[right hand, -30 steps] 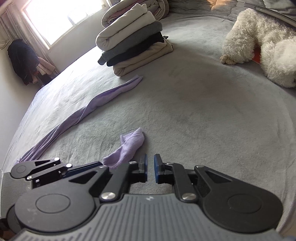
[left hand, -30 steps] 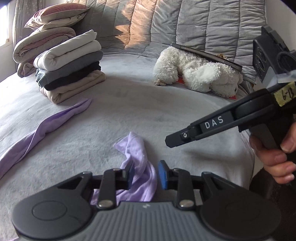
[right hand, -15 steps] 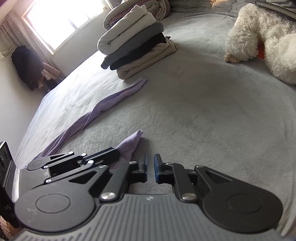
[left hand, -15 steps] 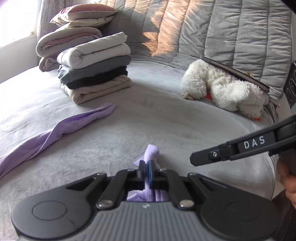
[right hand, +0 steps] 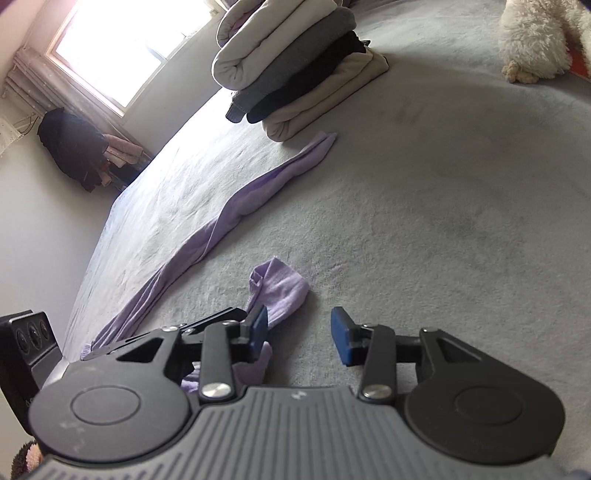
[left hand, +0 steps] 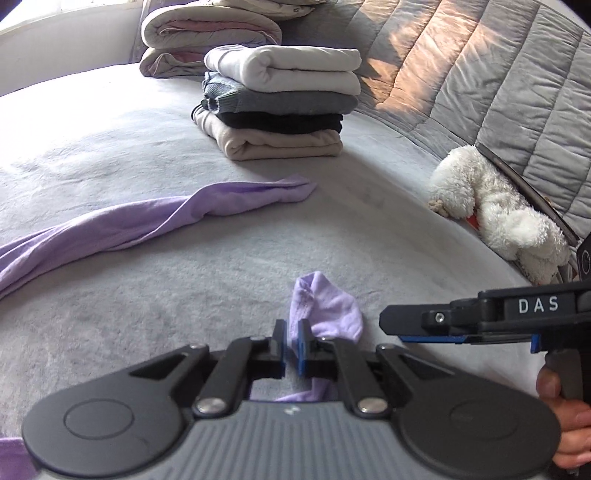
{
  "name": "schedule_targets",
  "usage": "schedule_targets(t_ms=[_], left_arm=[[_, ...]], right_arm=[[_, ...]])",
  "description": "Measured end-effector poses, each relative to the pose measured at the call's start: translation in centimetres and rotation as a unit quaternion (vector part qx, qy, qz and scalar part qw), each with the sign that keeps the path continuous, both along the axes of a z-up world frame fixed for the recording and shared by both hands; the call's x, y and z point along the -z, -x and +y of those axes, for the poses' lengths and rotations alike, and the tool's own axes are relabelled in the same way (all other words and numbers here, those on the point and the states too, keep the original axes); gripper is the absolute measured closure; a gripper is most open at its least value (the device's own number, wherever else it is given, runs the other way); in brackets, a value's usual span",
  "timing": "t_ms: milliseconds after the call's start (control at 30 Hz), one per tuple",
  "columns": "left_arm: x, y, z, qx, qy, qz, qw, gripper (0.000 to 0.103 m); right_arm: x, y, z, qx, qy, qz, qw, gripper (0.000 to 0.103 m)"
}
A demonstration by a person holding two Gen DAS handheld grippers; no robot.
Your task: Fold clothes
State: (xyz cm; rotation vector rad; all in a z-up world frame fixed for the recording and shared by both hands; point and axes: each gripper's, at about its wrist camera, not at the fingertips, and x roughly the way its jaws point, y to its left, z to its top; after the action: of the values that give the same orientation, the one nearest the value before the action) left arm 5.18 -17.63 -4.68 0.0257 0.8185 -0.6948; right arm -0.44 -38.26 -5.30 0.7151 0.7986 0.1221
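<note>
A lavender garment lies on the grey bed (left hand: 369, 236); one long strip (left hand: 147, 218) runs left, and a short bunched end (left hand: 325, 306) sits just ahead of my left gripper (left hand: 291, 332). That gripper is shut on the bunched end, with cloth pinched between its blue pads. My right gripper (right hand: 300, 328) points at the same end (right hand: 280, 288) from the right. Its jaws are opening with bare bedcover between them, and the cloth lies against the outside of the left finger (right hand: 258, 325). In the left wrist view the right gripper (left hand: 391, 325) shows side-on, held by a hand (left hand: 565, 417).
A stack of several folded clothes (left hand: 280, 107) stands at the back, also in the right wrist view (right hand: 295, 70). Rolled bedding (left hand: 210, 33) lies behind it. A white fluffy dog or toy (left hand: 491, 214) lies by the quilted backrest. Dark clothes (right hand: 74, 144) hang under the window.
My left gripper closed on the lavender end and shifted along the bed. The right gripper's jaws, shut before, have spread apart, and it has come closer to the cloth.
</note>
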Motion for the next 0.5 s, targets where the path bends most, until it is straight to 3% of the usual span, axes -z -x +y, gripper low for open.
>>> schedule_targets(t_ms=[167, 267, 333, 400, 500], left_arm=[[0.0, -0.8, 0.7, -0.008, 0.023, 0.020, 0.9995, 0.093], [0.1, -1.3, 1.4, -0.013, 0.047, 0.038, 0.9981, 0.081], [0.2, -1.6, 1.5, -0.014, 0.061, 0.049, 0.9969, 0.076], [0.2, -1.9, 1.4, -0.009, 0.071, 0.060, 0.9957, 0.075], [0.2, -2.1, 0.8, 0.004, 0.071, 0.063, 0.9955, 0.074]], right_arm=[[0.6, -1.1, 0.5, 0.012, -0.017, 0.007, 1.000, 0.066], [0.8, -1.6, 1.0, 0.018, -0.012, 0.006, 1.000, 0.069], [1.0, -1.9, 1.4, 0.027, -0.003, 0.007, 1.000, 0.086], [1.1, -2.0, 1.6, 0.035, 0.004, 0.007, 0.999, 0.097], [1.0, -1.7, 1.5, 0.044, 0.010, 0.003, 0.999, 0.099]])
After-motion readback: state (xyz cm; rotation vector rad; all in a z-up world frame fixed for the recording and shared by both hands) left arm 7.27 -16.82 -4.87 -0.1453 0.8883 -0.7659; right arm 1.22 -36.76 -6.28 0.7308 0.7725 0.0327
